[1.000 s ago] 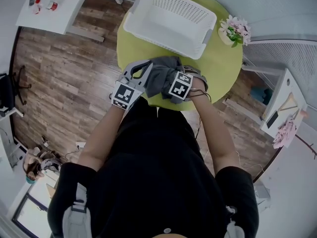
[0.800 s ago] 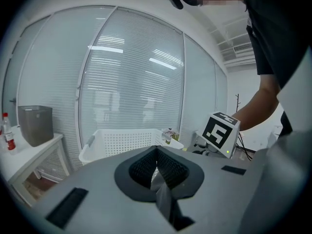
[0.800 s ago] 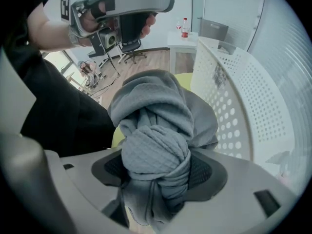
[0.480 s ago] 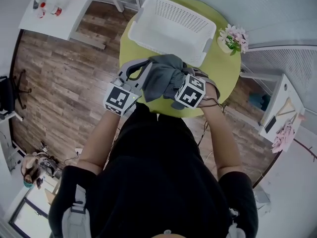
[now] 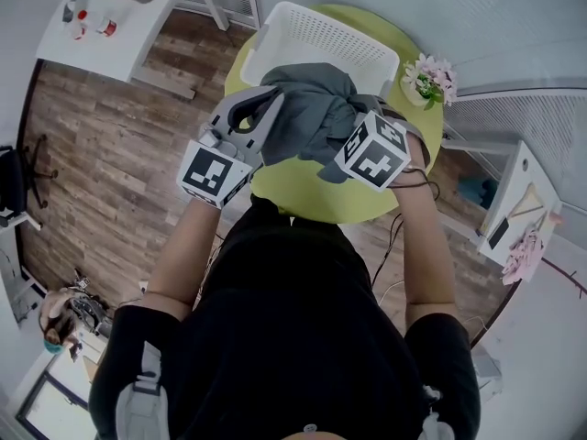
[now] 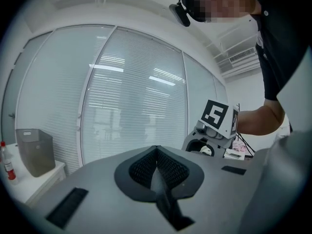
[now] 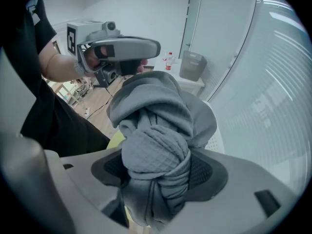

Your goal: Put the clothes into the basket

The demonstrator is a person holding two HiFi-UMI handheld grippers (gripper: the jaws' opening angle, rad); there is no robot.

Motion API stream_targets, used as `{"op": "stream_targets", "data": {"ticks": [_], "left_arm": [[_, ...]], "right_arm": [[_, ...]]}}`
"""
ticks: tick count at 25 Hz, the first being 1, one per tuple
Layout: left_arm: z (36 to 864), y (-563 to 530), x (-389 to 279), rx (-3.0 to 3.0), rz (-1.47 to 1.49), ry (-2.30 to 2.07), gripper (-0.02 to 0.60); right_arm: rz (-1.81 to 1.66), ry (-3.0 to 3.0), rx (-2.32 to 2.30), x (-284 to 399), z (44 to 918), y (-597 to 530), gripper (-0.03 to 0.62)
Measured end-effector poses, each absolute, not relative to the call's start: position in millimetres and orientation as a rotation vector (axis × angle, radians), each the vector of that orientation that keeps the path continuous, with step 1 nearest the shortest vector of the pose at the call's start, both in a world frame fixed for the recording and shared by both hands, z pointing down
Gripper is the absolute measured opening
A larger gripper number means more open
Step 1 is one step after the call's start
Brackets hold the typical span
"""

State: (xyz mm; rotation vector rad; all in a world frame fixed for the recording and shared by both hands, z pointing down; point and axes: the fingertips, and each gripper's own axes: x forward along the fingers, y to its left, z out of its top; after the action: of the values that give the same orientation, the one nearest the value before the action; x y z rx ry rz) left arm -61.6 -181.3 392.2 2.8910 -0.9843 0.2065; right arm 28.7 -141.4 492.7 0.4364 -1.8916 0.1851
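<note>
Raised since a second ago: grey garment (image 5: 307, 117), from low on green table (image 5: 303, 191) up over the 6 o'clock rim of white basket (image 5: 316, 35). Noted right gripper (image 5: 348, 122) clamped, jaws wide, around the knotted bulk, and left gripper (image 5: 261, 113) pinched shut on a thin fold at the garment's 9 o'clock side. Logged basket at 12 o'clock on table, flower pot (image 5: 429, 62) at 2 o'clock.

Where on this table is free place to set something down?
Free: the near strip of the green table, between basket and person, and the basket's far half. Crowded: the right edge by the flower pot; the basket's near half, under the grey garment.
</note>
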Motion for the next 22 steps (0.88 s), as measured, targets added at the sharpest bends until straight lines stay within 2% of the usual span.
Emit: {"op": "stream_targets", "data": {"ticks": [10, 22], "left_arm": [[372.5, -223.4, -49.6, 2.934, 0.162, -1.025, 0.006], [421.6, -277.2, -56.7, 2.834, 0.190, -1.096, 0.006]], "right_arm": [[-0.057, -1.825, 0.642, 51.7, 449.8, -241.1, 0.344], [-0.231, -1.755, 0.612, 42.2, 512.7, -306.5, 0.345]]}}
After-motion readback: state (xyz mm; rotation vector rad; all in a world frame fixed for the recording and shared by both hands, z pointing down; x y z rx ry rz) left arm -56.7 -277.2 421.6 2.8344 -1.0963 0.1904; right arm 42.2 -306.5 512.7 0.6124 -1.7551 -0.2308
